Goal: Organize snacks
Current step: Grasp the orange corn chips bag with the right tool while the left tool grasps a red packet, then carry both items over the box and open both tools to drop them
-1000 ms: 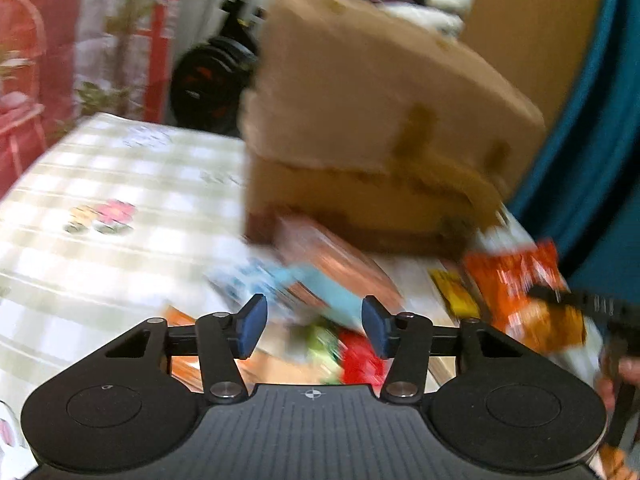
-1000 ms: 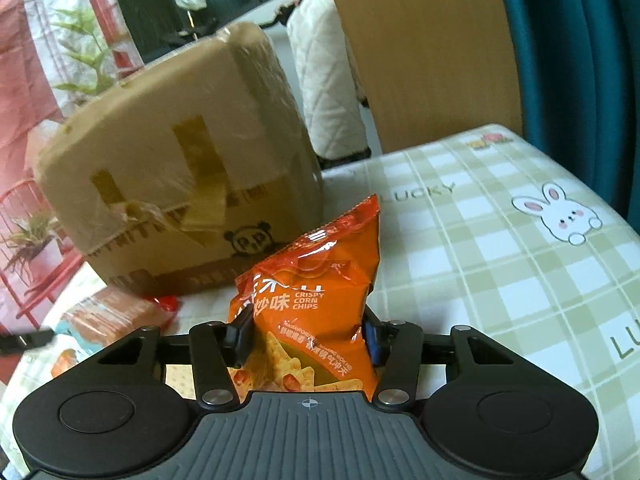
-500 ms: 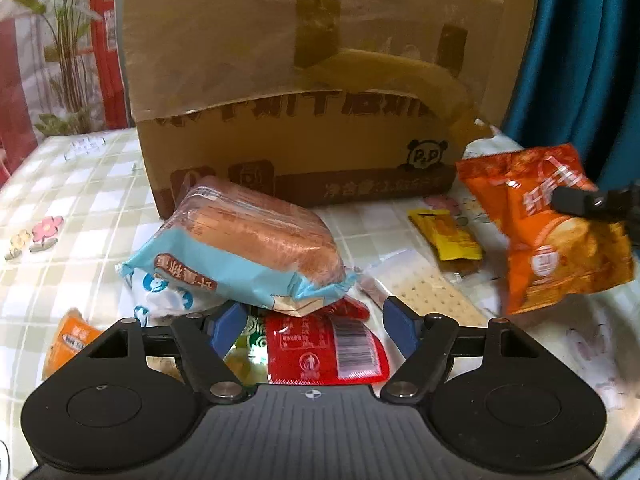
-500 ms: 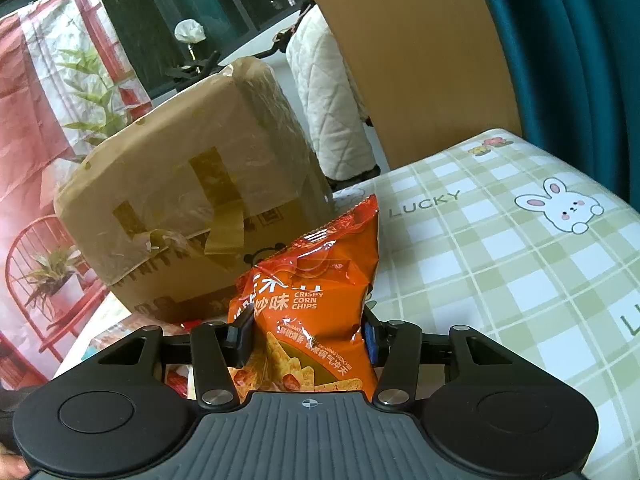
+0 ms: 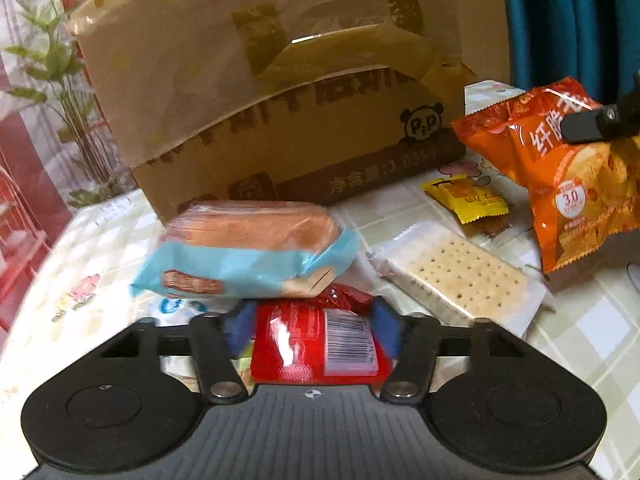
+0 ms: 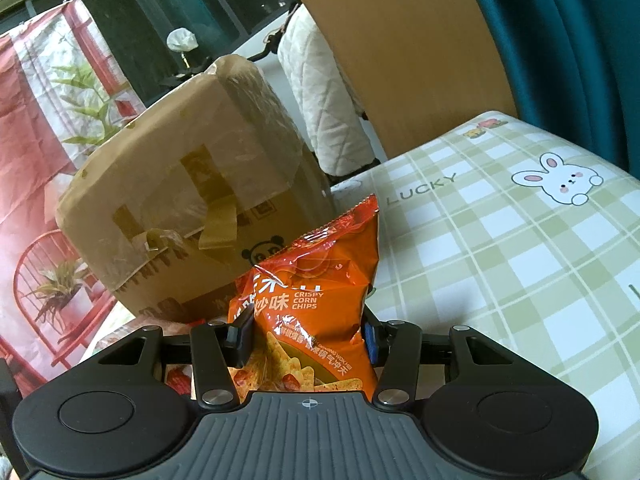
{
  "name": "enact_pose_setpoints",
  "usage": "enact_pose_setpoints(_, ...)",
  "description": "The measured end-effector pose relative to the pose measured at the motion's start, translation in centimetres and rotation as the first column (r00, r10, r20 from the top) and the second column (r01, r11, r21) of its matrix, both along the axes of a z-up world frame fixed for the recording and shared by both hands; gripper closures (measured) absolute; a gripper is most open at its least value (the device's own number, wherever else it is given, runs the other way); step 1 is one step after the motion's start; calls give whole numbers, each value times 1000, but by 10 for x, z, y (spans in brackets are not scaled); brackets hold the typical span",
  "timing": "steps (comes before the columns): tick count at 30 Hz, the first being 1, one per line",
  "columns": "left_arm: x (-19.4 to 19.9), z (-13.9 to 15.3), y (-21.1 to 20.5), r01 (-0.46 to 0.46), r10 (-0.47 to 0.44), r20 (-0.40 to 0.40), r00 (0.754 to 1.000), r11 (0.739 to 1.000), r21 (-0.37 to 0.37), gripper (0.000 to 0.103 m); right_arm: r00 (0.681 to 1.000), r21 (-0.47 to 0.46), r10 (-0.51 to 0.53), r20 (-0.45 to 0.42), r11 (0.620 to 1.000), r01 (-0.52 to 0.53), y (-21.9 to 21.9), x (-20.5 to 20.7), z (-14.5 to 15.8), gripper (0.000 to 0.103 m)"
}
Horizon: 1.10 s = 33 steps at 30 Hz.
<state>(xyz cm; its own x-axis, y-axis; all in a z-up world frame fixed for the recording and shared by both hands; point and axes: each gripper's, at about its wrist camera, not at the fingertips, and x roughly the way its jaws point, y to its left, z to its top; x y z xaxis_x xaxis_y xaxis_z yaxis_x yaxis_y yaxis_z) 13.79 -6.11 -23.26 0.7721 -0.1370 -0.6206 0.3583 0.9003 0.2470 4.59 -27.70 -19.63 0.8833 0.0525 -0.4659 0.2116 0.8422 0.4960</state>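
My right gripper (image 6: 308,334) is clenched on an orange bag of corn chips (image 6: 316,292), its pads pressing the bag's lower half from either side. The bag stands upright in the grip, long axis vertical, its crimped top edge pointing up and leaning a little to the right, printed front facing my camera. From my left wrist view the same bag (image 5: 560,168) hangs at the far right, off the table, tilted with its top toward the upper left. My left gripper (image 5: 312,332) has a red packet (image 5: 316,344) between its blue pads (image 5: 386,330); the jaws are closing, and I cannot tell whether the pads already press on it. The packet's long axis runs away from me, barcode side up. Just beyond it lies a bread loaf in a light blue wrapper (image 5: 248,256), long axis left to right, resting partly on the red packet. To the right lie a clear-wrapped cracker pack (image 5: 460,276), angled from upper left to lower right, and a small yellow packet (image 5: 466,198) near the box. A large taped cardboard box (image 5: 280,80) with a panda logo stands behind the snacks. Everything sits on a table (image 6: 500,240) covered in a green and white checked cloth with a rabbit print and the word LUCKY. Behind are a teal curtain (image 6: 560,40), a wooden panel (image 6: 400,40), a quilted chair back (image 6: 324,92) and a red patterned hanging with printed plants (image 6: 40,120).
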Motion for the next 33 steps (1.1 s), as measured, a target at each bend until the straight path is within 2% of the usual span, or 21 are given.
enact_pose_setpoints(4,-9,8,12,-2,2,-5,1000,998,-64,67,1000,-3,-3,6,1000,3,2,-2,2,57)
enact_pose_setpoints(6,-11,10,18,-2,0,-26,1000,994,-106,70,1000,-6,-2,9,1000,2,4,-2,4,57)
enact_pose_setpoints(7,-13,11,22,-1,-2,-31,1000,992,-124,75,1000,-8,0,10,1000,0,4,-2,5,57)
enact_pose_setpoints(11,-19,17,29,7,-12,-31,999,987,-160,82,1000,-13,2,16,1000,-2,7,-4,9,57)
enact_pose_setpoints(14,-25,25,32,14,-17,-17,1000,983,-184,84,1000,-16,2,25,1000,-1,9,-7,14,57)
enact_pose_setpoints(25,-44,79,55,40,-2,118,993,947,-318,85,995,-60,8,101,998,-2,16,-14,52,57)
enact_pose_setpoints(33,-35,148,70,99,17,282,959,916,-389,85,976,-111,42,212,994,-19,19,-8,108,57)
